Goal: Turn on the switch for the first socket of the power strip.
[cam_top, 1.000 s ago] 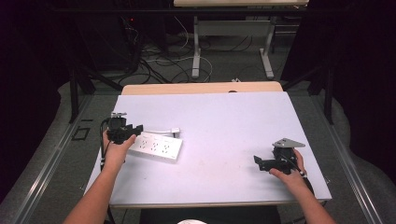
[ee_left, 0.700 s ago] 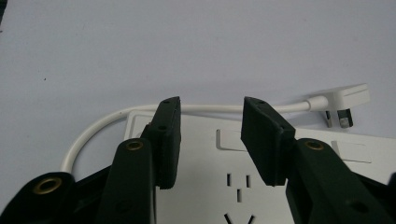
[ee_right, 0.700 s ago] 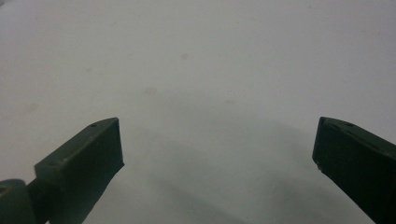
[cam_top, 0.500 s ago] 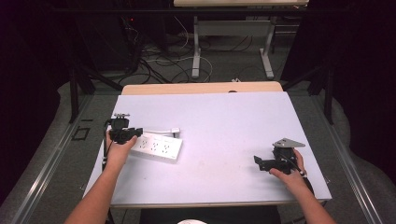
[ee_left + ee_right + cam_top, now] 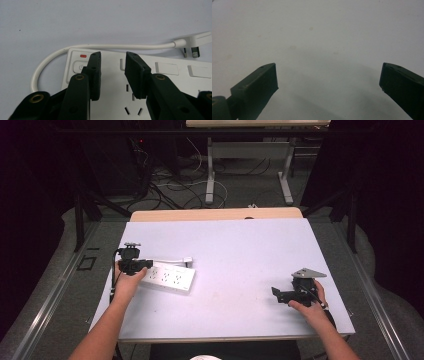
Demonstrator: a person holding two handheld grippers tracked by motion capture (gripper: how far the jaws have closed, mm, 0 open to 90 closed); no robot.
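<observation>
Two tongs are seen: the left tongs (image 5: pixel 112 75), partly spread, are poised over the power strip's (image 5: pixel 169 278) switch end without pinching it. The strip lies on the counter (image 5: pixel 240 250); the right tongs (image 5: pixel 280 295), wide apart, rest well away from the strip. A closing grasp seems called for next.

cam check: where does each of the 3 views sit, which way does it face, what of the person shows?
High view: above the person's side, facing forward and down on the table; both forearms, left hand-held gripper, right hand-held gripper.
Left gripper view: rides that gripper, looks along its jaws at the power strip.
Right gripper view: rides the right gripper, facing bare tabletop; jaws wide apart.
Shared: high and left gripper views both show the strip.
</observation>
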